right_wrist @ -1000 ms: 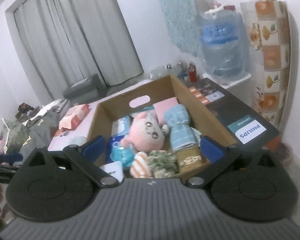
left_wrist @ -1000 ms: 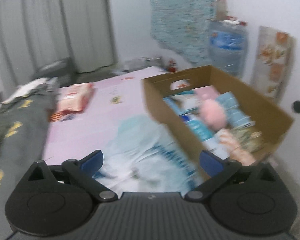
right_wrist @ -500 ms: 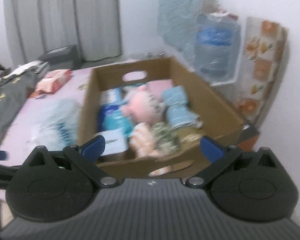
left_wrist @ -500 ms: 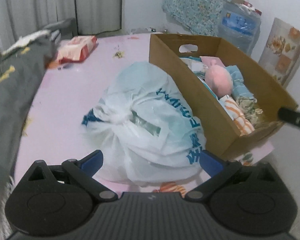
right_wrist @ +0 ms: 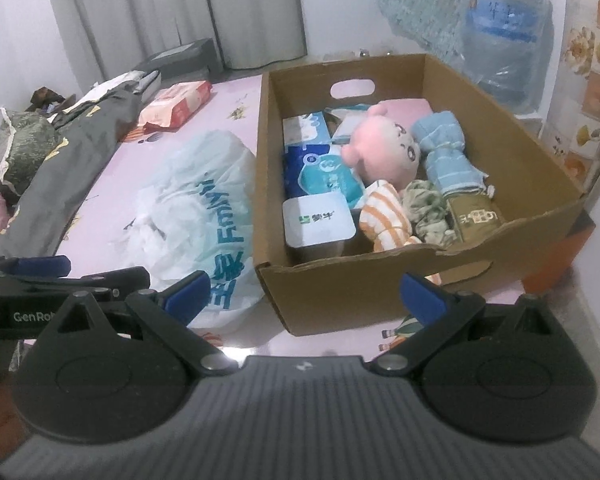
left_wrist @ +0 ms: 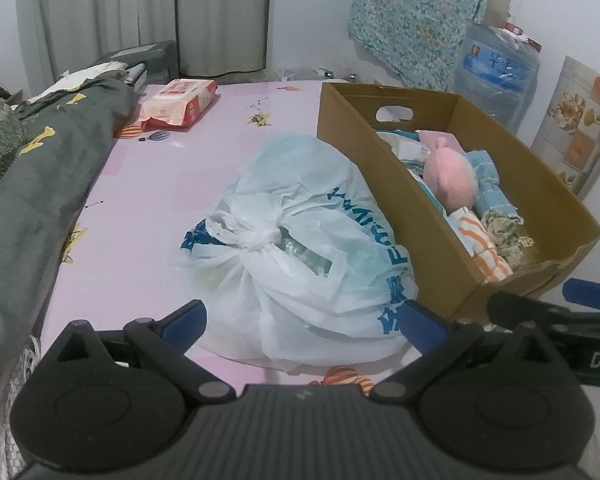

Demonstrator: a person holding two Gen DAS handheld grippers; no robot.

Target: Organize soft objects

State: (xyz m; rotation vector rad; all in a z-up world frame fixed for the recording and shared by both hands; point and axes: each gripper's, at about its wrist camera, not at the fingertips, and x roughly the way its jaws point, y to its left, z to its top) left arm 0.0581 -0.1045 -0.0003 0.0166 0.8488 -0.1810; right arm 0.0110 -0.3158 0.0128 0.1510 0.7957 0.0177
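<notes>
R view only: yogurt tub (right_wrist: 319, 220) in box (right_wrist: 380, 280); 1 bag (left_wrist: 300, 248); both claws (left_wrist: 302, 320) (right_wrist: 304, 294) open, empty.

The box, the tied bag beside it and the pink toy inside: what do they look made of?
The box looks like plain brown corrugated cardboard, matte, with a torn front rim and a punched handle slot. The tied bag seems to be thin translucent white plastic film, crinkled and knotted, with blue print. The pink toy appears to be plush fabric, fuzzy, with a stitched face.

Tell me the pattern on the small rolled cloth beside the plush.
Orange and white stripes on the rolled cloth; clearest in the right wrist view, just in front of the plush.
</notes>
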